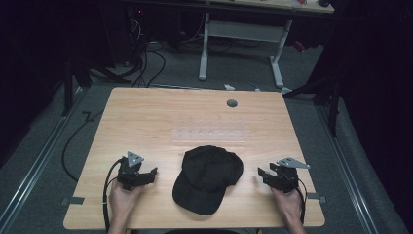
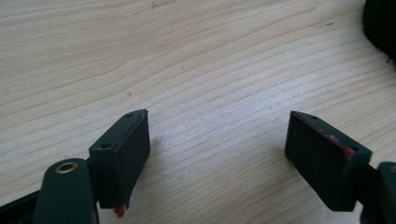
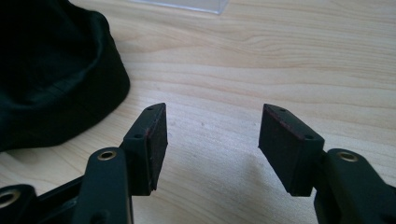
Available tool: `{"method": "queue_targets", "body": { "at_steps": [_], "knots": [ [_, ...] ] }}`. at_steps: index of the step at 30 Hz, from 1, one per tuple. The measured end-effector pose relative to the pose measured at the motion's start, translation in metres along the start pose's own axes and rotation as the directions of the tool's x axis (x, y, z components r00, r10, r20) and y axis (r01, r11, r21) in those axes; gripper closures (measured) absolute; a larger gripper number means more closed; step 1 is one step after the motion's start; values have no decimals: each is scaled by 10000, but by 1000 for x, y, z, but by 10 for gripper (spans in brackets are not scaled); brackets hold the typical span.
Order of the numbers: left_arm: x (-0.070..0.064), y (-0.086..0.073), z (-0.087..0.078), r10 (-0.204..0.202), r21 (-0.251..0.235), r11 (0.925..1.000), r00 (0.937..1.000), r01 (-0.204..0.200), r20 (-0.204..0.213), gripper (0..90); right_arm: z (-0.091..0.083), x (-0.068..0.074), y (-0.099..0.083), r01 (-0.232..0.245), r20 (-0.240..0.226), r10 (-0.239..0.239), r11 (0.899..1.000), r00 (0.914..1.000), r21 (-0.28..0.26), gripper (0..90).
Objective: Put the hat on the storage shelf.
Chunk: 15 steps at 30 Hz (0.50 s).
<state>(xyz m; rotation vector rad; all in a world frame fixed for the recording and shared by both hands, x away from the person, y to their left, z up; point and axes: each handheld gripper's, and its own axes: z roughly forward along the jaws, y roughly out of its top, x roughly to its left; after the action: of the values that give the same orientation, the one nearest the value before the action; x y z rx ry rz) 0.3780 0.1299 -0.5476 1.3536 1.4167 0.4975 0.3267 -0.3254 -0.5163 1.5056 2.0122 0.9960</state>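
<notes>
Hands rest at the near edge of the table (image 1: 146, 112), each holding a gripper, and a black cap (image 1: 208, 176) lies between them with its brim toward the person. From the high view the left gripper (image 1: 152, 173) sits just left of the cap and the right gripper (image 1: 262, 173) just right of it, both aimed inward and neither touching the cloth. A clear plastic strip (image 1: 209, 132) lies a little beyond the cap.

Along the left gripper (image 2: 217, 140) view, the jaws stand wide apart over bare wood, with only a dark edge of the cap (image 2: 380, 25) at the far right.

Along the right gripper (image 3: 212, 135) view, the jaws are likewise spread with nothing between them, and the crown of the cap (image 3: 51, 70) bulges close by on the left.

I judge the first reach is about to begin. It would go best if each gripper came in low and pinched an edge of the cloth, not the soft dome, which would likely collapse and slip.
</notes>
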Motion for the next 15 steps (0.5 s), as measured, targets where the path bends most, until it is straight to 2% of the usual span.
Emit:
{"method": "queue_targets", "body": {
  "at_steps": [7, 15],
  "knots": [
    [0, 0, 0, -4, -5, 10000, 10000, 4, -2, 224, -5, 6, 3, 64, -303, -70, 9998, 9995, -179, 423],
    [0, 0, 0, -6, -6, 10000, 10000, 6, -5, 224, -11, 15, 18, 383, -709, -409, 9986, 9966, -370, 417]
  ]
}}
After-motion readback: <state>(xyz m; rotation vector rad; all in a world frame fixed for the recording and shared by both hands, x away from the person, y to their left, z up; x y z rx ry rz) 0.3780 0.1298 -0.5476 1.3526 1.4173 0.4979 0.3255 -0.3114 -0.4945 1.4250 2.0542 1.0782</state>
